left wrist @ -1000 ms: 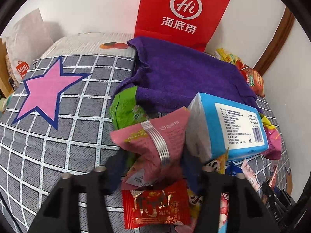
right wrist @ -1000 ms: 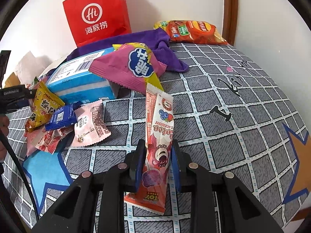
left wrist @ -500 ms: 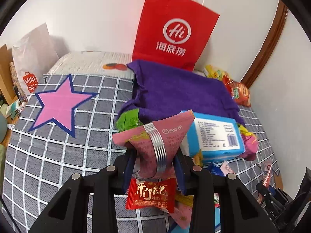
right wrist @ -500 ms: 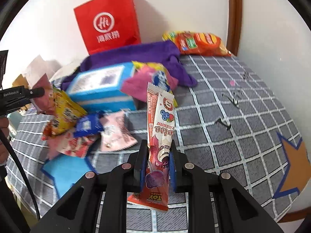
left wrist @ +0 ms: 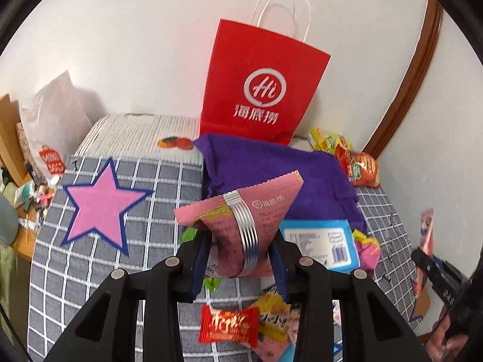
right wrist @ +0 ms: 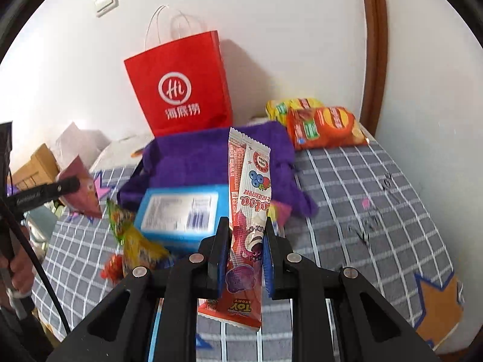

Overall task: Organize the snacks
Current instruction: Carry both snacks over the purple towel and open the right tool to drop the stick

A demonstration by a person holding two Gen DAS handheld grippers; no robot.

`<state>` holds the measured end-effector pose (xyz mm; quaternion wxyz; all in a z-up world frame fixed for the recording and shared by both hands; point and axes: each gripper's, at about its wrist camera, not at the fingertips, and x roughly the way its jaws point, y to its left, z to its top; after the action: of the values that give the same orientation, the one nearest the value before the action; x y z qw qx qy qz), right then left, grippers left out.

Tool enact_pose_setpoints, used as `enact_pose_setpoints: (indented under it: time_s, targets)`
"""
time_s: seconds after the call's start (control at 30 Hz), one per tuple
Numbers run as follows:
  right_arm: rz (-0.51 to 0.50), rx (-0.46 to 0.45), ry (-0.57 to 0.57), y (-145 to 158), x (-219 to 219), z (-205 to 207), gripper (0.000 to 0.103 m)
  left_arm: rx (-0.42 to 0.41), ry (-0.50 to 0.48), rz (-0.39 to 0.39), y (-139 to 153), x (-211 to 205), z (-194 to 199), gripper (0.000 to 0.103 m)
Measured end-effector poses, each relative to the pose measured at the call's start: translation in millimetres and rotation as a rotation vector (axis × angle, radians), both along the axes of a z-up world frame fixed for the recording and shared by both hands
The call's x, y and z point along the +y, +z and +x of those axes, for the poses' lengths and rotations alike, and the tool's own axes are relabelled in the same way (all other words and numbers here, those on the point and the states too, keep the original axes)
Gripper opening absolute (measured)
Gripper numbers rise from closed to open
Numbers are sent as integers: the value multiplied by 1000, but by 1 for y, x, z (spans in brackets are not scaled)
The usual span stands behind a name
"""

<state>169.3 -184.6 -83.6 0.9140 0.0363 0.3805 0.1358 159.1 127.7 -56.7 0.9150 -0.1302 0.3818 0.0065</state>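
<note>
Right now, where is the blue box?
In the right wrist view, the blue box lies left of centre on the checked cover, in front of the purple cloth.

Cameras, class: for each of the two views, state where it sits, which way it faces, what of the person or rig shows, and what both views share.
Left wrist: rides the left claw, looking down along its fingers at the gripped pink packet; the right claw shows at the right edge.
Right wrist: rides the right claw, looking down at the gripped long snack stick; a hand and the left claw show at the left edge.
Shared: red paper bag, purple cloth, blue box.
</note>
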Motion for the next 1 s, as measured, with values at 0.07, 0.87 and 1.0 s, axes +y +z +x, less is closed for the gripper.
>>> enact_pose_setpoints:
  time_s: [0.07,0.87,1.0]
  targets:
    - [-1,-18,10,9,5,16,20,-4,-11,-2,6,0,9,35]
    - [-9,-32,135,14,55,185,20,38,-34,71,6,-5,131,35]
    - [-18,-14,155,7,60,207,20,54,-31,57,-1,-4,150,35]
